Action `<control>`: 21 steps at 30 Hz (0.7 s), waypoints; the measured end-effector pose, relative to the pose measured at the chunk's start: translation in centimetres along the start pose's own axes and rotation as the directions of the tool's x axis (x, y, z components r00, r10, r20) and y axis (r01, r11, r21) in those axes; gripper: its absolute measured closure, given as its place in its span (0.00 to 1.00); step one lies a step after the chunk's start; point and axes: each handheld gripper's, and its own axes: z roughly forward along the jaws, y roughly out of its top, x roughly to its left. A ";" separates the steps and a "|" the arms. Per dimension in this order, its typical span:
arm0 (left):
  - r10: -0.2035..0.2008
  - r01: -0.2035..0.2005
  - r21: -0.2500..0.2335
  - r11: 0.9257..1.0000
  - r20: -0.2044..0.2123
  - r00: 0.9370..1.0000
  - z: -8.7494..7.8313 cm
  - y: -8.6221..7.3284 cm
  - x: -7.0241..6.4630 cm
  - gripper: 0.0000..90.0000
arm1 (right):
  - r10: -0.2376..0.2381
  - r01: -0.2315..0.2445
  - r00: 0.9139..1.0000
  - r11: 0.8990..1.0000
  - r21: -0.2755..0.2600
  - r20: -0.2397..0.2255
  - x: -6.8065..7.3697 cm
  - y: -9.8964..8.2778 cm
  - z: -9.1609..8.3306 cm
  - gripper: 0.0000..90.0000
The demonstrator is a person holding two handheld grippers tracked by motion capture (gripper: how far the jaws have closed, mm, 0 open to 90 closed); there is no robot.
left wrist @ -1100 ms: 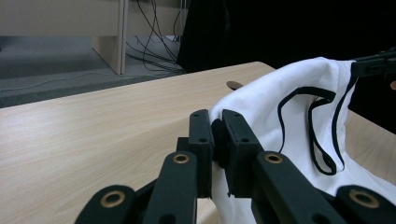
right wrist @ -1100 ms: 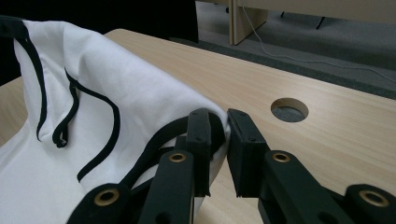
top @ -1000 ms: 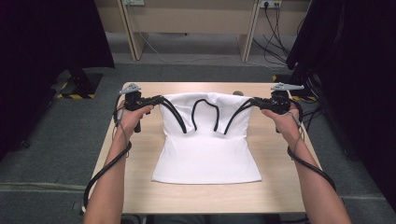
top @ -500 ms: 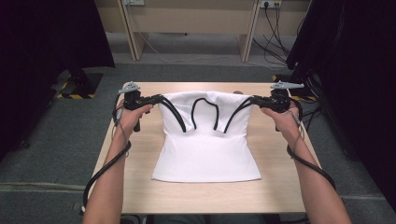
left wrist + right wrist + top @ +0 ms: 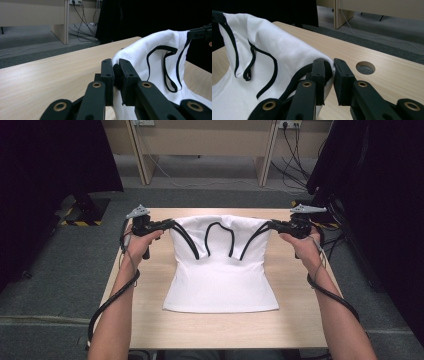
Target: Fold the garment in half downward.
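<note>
A pale wooden table in a grey-carpeted room bears a white tank top with black trim, its hem flat near the front edge, its shoulders lifted toward the far edge. The left gripper and right gripper are each clamped on a shoulder of the garment, jaws nearly closed. A slack pinch could let one strap slip and the top sag unevenly. A cable hole lies just beside the right jaws; bare tabletop flanks both sides.
</note>
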 end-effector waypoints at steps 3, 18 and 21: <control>0.002 -0.002 -0.001 1.000 -0.001 1.000 -0.1 0.1 0.0 0.91 | 0.000 0.000 1.000 1.000 -0.001 0.001 0.0 0.0 0.0 0.89; 0.012 -0.012 0.055 0.998 0.000 1.000 0.5 -1.7 -0.2 0.92 | -0.004 0.004 1.000 1.000 0.026 0.007 0.0 -0.8 0.6 0.89; 0.013 -0.013 0.083 0.996 0.002 1.000 0.7 -2.7 -0.2 0.92 | -0.021 0.020 1.000 0.997 0.071 0.018 0.0 -2.1 1.3 0.89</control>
